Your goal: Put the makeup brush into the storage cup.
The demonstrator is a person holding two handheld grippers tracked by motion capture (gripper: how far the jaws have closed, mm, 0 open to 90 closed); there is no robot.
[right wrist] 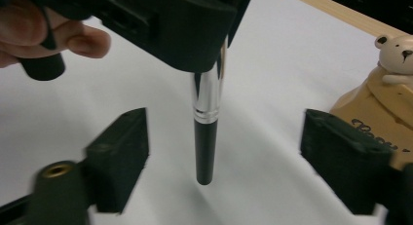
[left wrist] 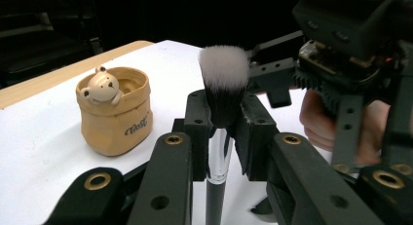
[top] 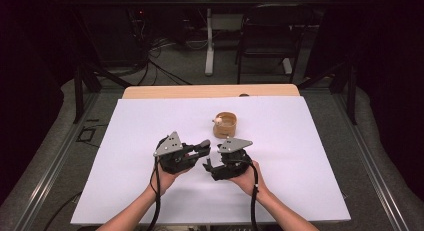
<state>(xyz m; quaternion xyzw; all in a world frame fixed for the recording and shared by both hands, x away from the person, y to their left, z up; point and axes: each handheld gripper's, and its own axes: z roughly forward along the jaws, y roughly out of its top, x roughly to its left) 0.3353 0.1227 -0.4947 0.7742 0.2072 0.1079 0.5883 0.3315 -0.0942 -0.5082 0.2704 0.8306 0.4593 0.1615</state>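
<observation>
My makeup brush (left wrist: 222, 96) stands upright, its white-tipped dark bristles fluffed at the top, a silver ferrule below them and a black handle (right wrist: 205, 152) hanging clear above the white bench. My left gripper (left wrist: 221, 122) clamps it just under the bristles.

Your two grippers sit close together near middle of white surface (top: 150, 191), toward near edge. Left gripper (top: 202, 147) clamps brush (left wrist: 223, 88), bristles up; handle end hangs clear above surface. Right gripper (top: 214, 163) jaws stand wide apart either side of brush handle, not touching; gap each side passable. Bear pot (top: 226, 124) stands just beyond grippers, blocks straight path toward far edge. Left, right and far corners of surface free. Cables trail off near edge.
</observation>
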